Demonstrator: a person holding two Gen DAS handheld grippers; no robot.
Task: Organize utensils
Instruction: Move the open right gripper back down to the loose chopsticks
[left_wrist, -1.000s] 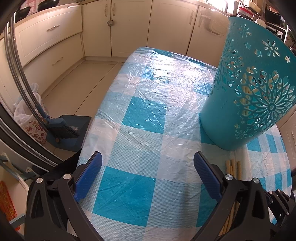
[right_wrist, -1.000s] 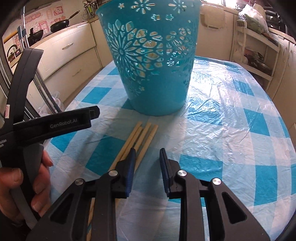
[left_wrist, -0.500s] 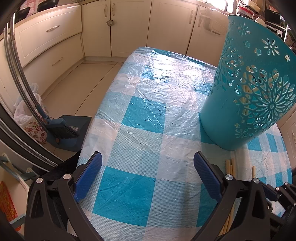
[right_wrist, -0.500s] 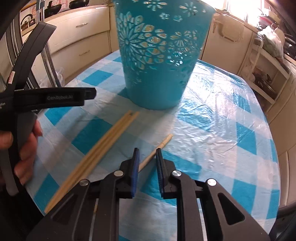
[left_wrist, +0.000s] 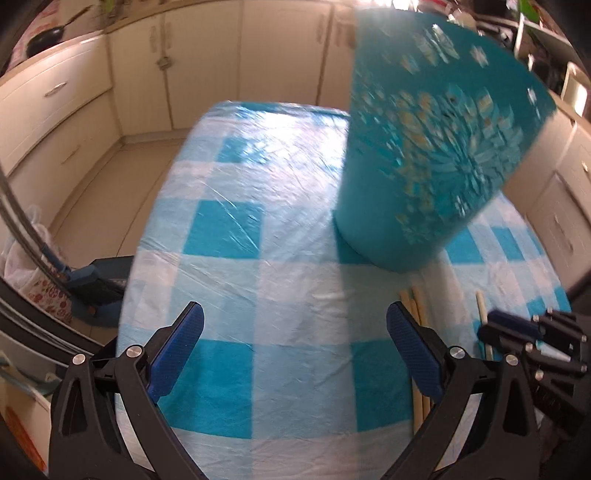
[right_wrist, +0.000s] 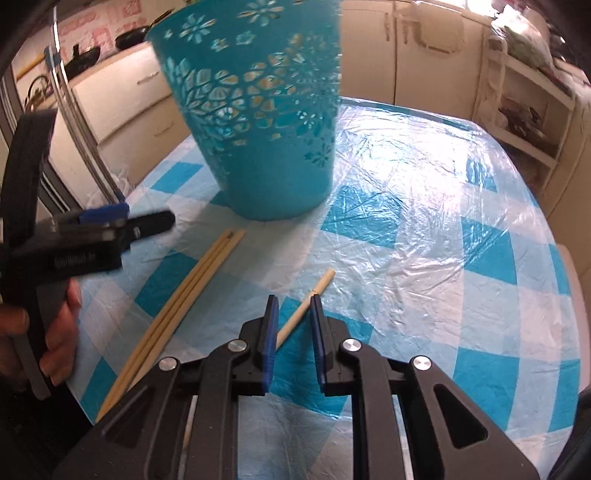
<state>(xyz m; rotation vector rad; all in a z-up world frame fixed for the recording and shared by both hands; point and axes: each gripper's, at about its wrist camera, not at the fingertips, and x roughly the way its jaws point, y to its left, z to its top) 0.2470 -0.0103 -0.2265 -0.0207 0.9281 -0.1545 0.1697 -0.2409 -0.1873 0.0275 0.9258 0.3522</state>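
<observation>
- The table (right_wrist: 424, 229), under a blue-and-white check cover, carries the teal basket (right_wrist: 258, 133) near its middle; through the cut-outs some pale sticks seem to stand inside already, though blur makes that uncertain.
- Three chopsticks (right_wrist: 184, 291) lie bunched together on the cloth just in front of the basket, pointing toward its base.
- One chopstick (right_wrist: 314, 295) now lies apart from that bunch, angled to the right. A second ago all four lay side by side, so it has been drawn out of the group.
- The right gripper (right_wrist: 291, 314) has its jaws narrowed around this single stick; they have just been closing, and the stick runs between the pads, apparently pinched.
- The left gripper (left_wrist: 295, 332) hovers over bare cloth with fingers spread wide and nothing between them; a hand (right_wrist: 55, 332) holds it.
- Judgement: one stick is separated and gripped, so the next step is likely lifting it into the basket; three remain.
</observation>
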